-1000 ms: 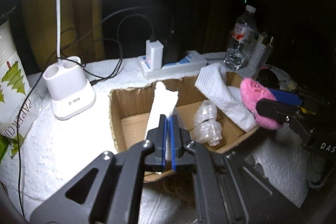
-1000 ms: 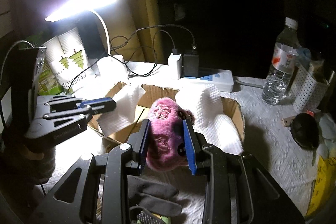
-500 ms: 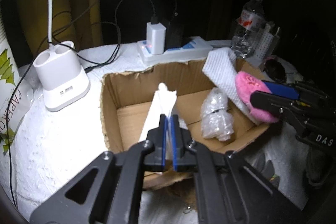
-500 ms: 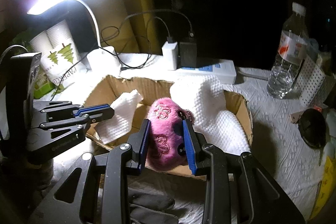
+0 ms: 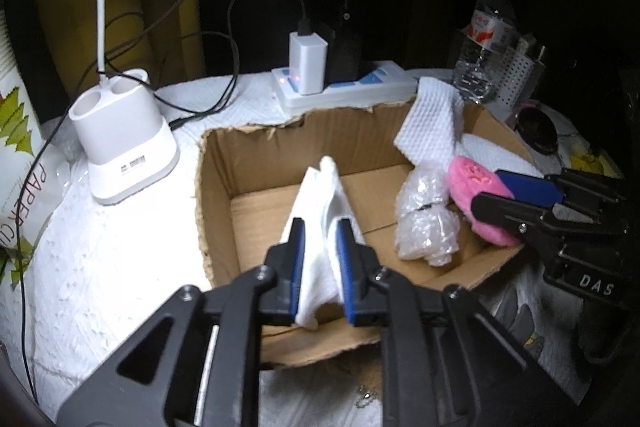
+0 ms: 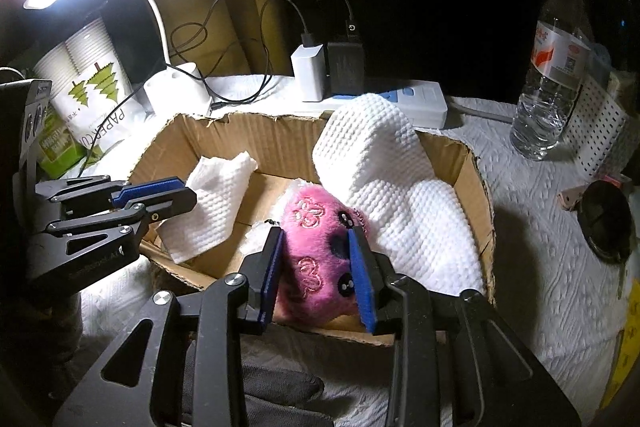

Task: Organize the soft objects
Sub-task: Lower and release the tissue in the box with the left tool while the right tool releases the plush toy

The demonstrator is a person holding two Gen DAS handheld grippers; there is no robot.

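Note:
A torn cardboard box sits on the white-covered table. My left gripper hangs over its near left part. Its jaws are opening and a folded white tissue stands loosely between them, leaning on the box floor. My right gripper is shut on a pink plush toy just inside the front wall; its jaws are starting to ease open. A white waffle cloth drapes over the far right corner. A wad of bubble wrap lies inside.
Behind the box are a power strip with chargers and a white lamp base with trailing cables. A water bottle and perforated holder stand right. A pack of paper cups is left, a black glove in front.
Both grippers have sunk toward the box. The left jaws, pinched tight on the tissue before, have parted. The pink plush has dropped from above the rim to inside the box.

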